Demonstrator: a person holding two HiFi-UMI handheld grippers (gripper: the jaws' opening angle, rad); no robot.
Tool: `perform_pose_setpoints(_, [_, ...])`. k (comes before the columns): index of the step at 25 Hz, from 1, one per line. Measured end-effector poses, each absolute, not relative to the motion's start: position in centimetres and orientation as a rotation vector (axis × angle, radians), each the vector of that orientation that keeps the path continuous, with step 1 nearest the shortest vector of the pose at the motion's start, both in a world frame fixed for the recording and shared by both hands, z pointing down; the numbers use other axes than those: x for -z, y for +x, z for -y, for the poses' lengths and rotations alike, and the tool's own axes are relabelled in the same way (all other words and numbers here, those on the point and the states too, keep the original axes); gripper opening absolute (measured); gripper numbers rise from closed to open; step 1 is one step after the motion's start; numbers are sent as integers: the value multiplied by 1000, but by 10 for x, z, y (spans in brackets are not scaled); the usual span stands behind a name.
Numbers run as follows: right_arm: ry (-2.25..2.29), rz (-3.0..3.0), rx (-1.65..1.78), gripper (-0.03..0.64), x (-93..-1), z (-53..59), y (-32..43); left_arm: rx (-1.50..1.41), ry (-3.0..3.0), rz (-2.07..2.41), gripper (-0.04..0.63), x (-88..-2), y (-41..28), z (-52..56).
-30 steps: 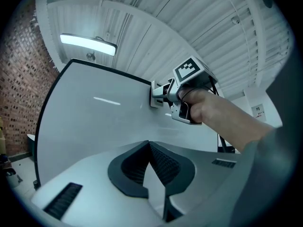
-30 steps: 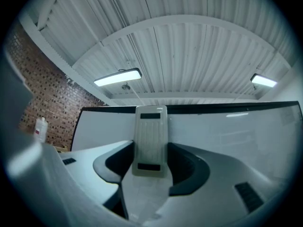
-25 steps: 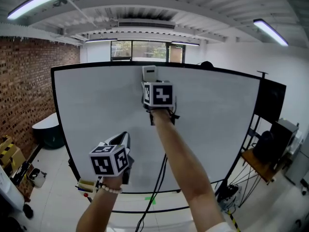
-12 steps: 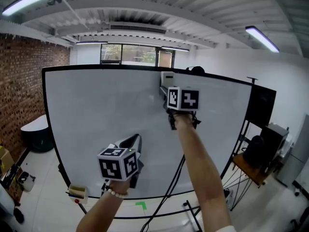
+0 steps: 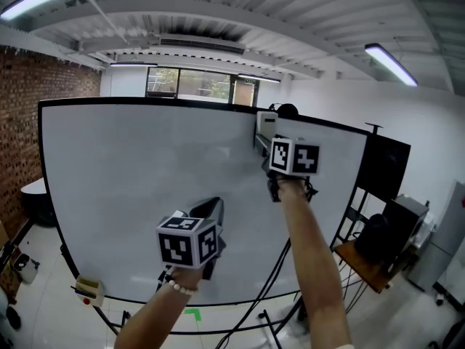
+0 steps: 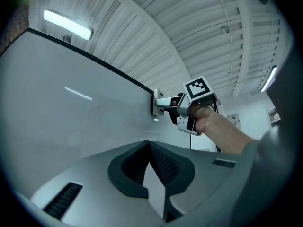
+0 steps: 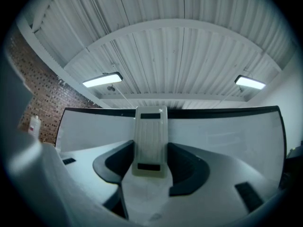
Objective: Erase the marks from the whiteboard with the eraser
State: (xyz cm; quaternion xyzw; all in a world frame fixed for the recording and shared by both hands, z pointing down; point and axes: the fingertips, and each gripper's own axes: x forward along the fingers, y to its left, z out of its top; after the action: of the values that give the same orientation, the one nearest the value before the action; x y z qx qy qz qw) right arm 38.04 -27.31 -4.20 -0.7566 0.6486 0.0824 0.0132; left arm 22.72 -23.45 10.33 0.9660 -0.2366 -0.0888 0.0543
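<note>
Right gripper view: right gripper [image 7: 150,150] clenched on eraser [image 7: 150,126].
Eraser: pressed on whiteboard [image 5: 131,195], far right top.
Left gripper [image 6: 149,145]: jaws closed together, empty, nearer and lower.

Right gripper [image 7: 150,149] raised, clamping the eraser [image 7: 150,124] — left gripper [image 6: 147,146] lower, jaws together.

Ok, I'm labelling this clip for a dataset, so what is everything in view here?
whiteboard: one, white with a black frame, filling the centre
eraser: one, off-white, against the board's upper right
ceiling lights: two bright tubes, white, overhead left and right
brick wall: one, red-brown, far left
cables: a few, black, below the board
left gripper: one, grey, shut and empty, low before the board
right gripper: one, grey, shut on the eraser
</note>
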Motion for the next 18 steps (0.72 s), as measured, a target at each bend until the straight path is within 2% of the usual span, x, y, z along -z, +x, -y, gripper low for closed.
perform_pose_setpoints(7, [-2352,-2029,-263,252,42,233,483,323,2961,642,-11,-94,325,199])
perform_pose_setpoints(18, [-2372,-1989,-257,252,40,182,620,347,2996,557,-11,-99,437,157])
